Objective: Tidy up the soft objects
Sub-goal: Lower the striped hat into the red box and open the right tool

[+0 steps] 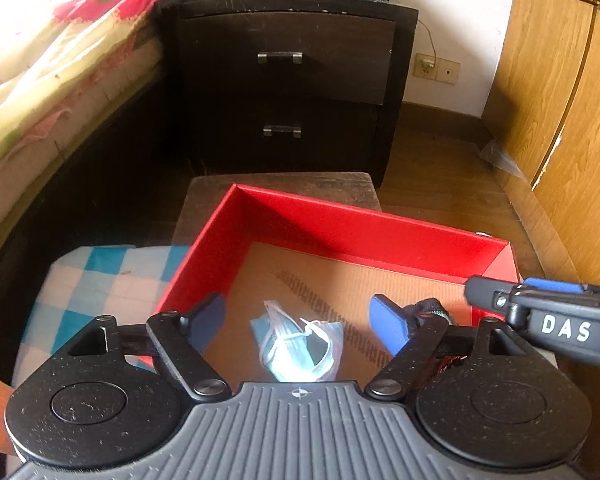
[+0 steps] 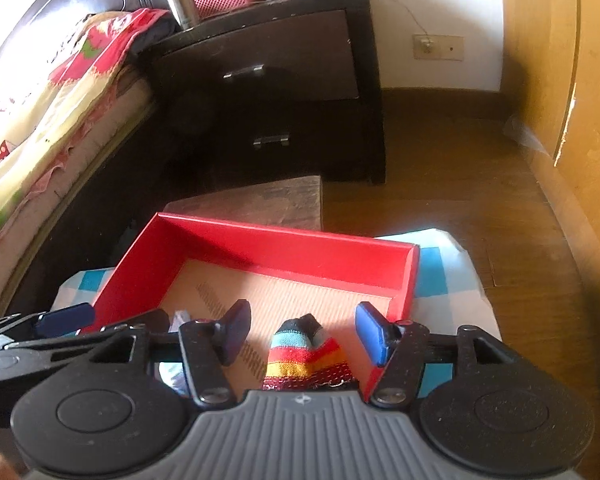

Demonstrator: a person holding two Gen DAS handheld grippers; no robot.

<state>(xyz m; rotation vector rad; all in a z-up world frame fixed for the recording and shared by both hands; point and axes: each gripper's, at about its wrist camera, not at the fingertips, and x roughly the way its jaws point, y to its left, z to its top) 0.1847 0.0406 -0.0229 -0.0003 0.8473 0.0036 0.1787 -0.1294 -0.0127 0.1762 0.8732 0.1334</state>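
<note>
1. Left wrist view: my left gripper [image 1: 298, 320] is wide open, holding nothing; the blue face mask [image 1: 296, 346] lies between the pads, untouched, on the near floor of the red box [image 1: 340, 222], long axis pointing away.
2. Right wrist view: my right gripper [image 2: 300, 334] is part open, empty; the striped sock [image 2: 306, 354] lies between the pads, toe pointing far, in the box's near right corner.

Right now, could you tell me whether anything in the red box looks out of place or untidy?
Nothing looks damaged. The face mask lies crumpled rather than flat on the red box floor, between the open left claw. The striped sock lies bunched between the open right claw.
</note>
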